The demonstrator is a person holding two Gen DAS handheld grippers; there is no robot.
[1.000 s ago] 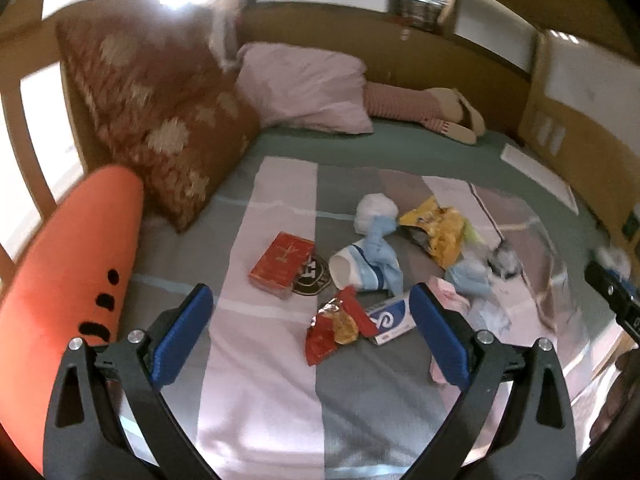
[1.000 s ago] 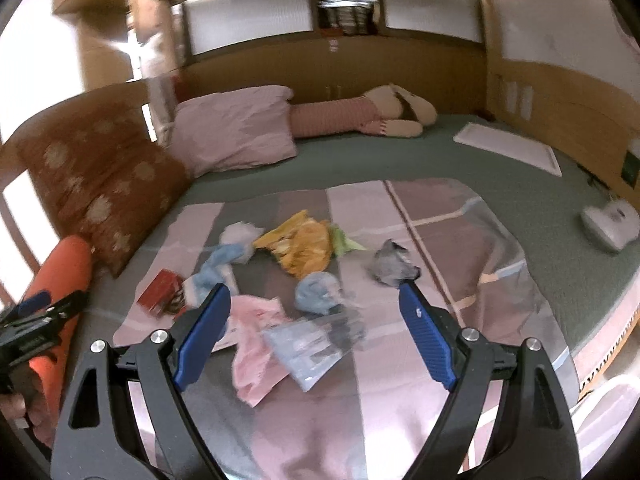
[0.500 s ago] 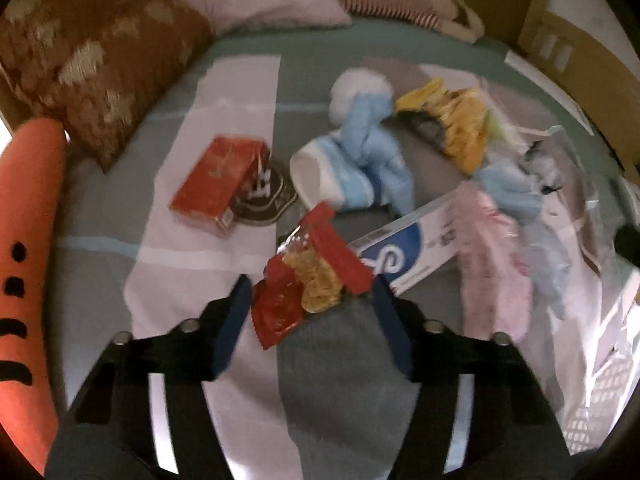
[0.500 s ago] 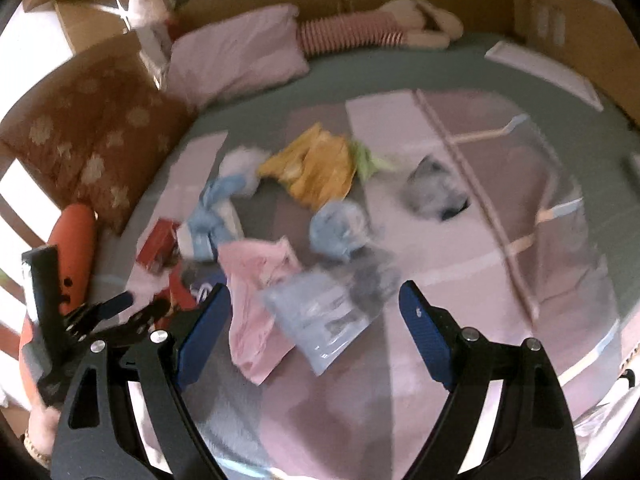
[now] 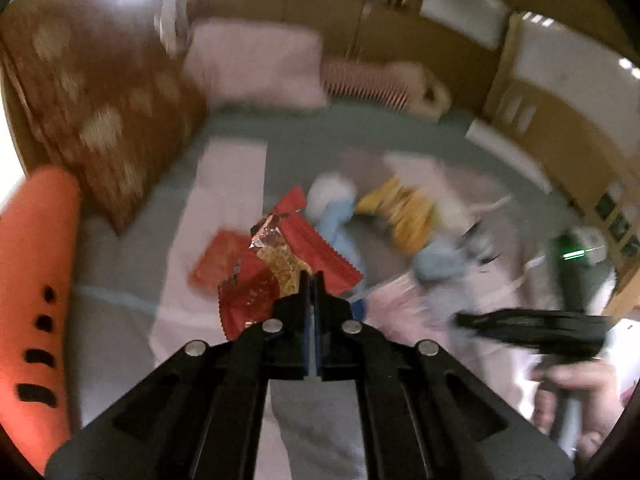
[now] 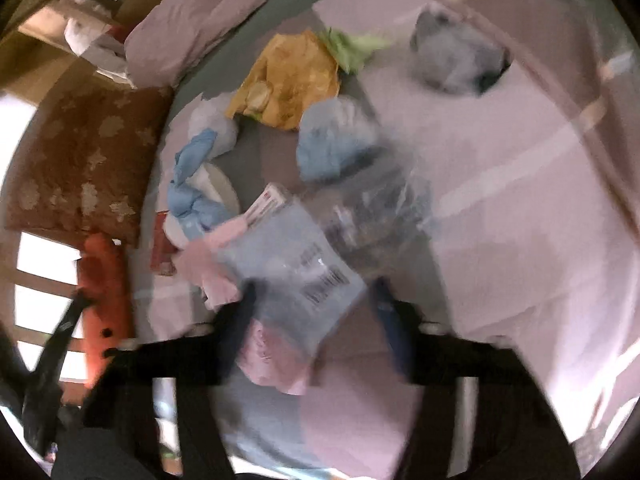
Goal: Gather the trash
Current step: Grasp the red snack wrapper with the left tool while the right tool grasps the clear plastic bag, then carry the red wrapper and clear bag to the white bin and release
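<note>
My left gripper (image 5: 311, 280) is shut on a red snack wrapper (image 5: 288, 252) with a foil lining and holds it above the bed. My right gripper (image 6: 316, 312) is open, its blurred fingers on either side of a clear plastic bag (image 6: 304, 268) with a barcode label, which lies over a pink bag (image 6: 272, 356). More trash lies on the striped blanket: a yellow chip bag (image 6: 288, 80), a blue crumpled wad (image 6: 332, 140), a blue rag by a paper cup (image 6: 192, 196) and a grey wad (image 6: 456, 56).
A red box (image 5: 218, 258) lies on the blanket left of the wrapper. A brown patterned cushion (image 5: 100, 120), a pink pillow (image 5: 256, 68) and an orange plush (image 5: 36, 280) sit along the left and head of the bed. The other gripper and hand (image 5: 560, 344) show at right.
My left gripper has shut on the red wrapper and lifted it off the blanket. My right gripper has dropped down close over the clear plastic bag.
</note>
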